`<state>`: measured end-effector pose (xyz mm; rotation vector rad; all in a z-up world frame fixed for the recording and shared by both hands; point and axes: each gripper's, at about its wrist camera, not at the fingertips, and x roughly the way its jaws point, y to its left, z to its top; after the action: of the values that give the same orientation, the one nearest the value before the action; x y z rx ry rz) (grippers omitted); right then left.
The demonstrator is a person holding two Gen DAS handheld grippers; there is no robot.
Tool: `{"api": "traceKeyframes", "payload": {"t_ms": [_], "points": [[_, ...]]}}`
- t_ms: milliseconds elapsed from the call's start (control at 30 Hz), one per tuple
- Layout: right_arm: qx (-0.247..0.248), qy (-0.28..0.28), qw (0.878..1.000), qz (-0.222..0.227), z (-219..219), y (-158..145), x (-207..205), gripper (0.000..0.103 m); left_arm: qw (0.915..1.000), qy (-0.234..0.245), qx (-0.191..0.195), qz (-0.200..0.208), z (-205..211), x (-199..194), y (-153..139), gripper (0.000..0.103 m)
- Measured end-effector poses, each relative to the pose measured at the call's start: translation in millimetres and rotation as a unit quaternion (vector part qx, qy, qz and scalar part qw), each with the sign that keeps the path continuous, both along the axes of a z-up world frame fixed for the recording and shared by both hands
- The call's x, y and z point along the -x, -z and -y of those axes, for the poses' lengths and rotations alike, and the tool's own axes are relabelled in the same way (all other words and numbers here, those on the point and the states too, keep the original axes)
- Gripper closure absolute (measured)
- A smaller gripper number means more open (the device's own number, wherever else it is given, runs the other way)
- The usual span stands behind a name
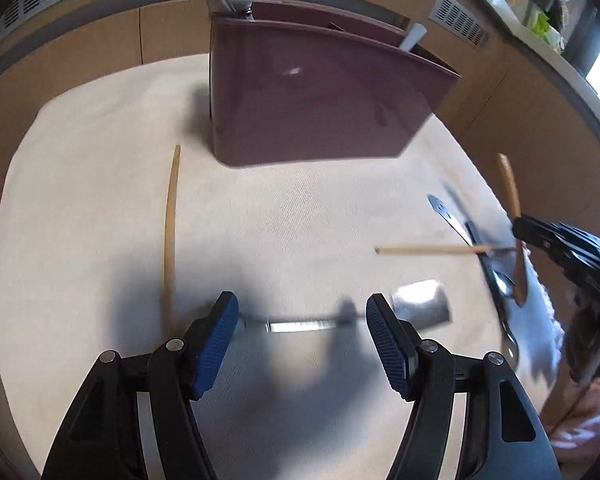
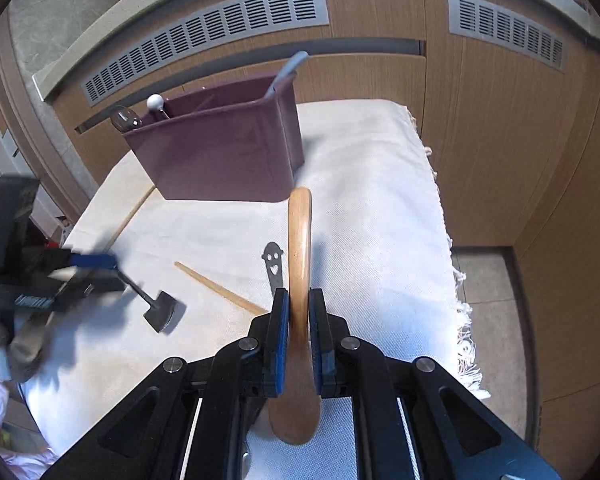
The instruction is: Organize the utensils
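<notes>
A maroon utensil holder [image 1: 308,96] stands on the white cloth and also shows in the right wrist view [image 2: 224,152], with a few utensils in it. My right gripper [image 2: 299,320] is shut on a wooden spoon [image 2: 300,248], held above the cloth with its handle pointing at the holder. It shows from the side in the left wrist view [image 1: 512,216]. My left gripper [image 1: 300,320] is open just above a small metal spatula [image 1: 420,304] lying crosswise on the cloth. The spatula is blurred in the right wrist view [image 2: 160,312].
One chopstick [image 1: 170,232] lies left of the holder, another chopstick [image 1: 432,249] to the right. A smiley-faced metal utensil [image 2: 274,264] and metal spoons [image 1: 506,284] lie on the cloth [image 2: 380,200]. Wooden cabinets with vents stand behind. The cloth's fringed edge [image 2: 460,320] is at right.
</notes>
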<state>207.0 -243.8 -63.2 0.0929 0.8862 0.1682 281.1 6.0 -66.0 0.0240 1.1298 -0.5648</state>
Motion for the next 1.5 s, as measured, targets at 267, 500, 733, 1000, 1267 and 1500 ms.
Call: {"api": "traceKeyframes", "payload": {"t_ms": [267, 500, 733, 1000, 1267, 1500], "points": [[0.003, -0.002, 1.0, 0.007, -1, -4, 1, 0.094, 0.9888, 0.146, -0.03, 0.009, 44, 74, -19, 0.034], [0.021, -0.004, 1.0, 0.015, 3, -9, 13, 0.092, 0.9726, 0.205, -0.087, 0.066, 109, 27, -29, 0.035], [0.039, -0.01, 0.999, 0.023, 16, -11, 26, 0.072, 0.9556, 0.243, -0.164, 0.036, 150, 1, 8, 0.046], [0.043, -0.005, 0.999, 0.014, -13, -4, -1, 0.059, 0.9813, 0.142, -0.112, 0.066, 132, 10, -4, 0.086], [0.069, 0.039, 0.995, -0.054, -35, 28, -43, 0.065, 0.9936, 0.044, -0.042, 0.095, 84, 13, -12, 0.086], [0.065, 0.008, 0.996, -0.055, -36, 25, -31, 0.092, 0.9804, 0.161, -0.069, 0.09, 100, 28, -9, 0.034]]}}
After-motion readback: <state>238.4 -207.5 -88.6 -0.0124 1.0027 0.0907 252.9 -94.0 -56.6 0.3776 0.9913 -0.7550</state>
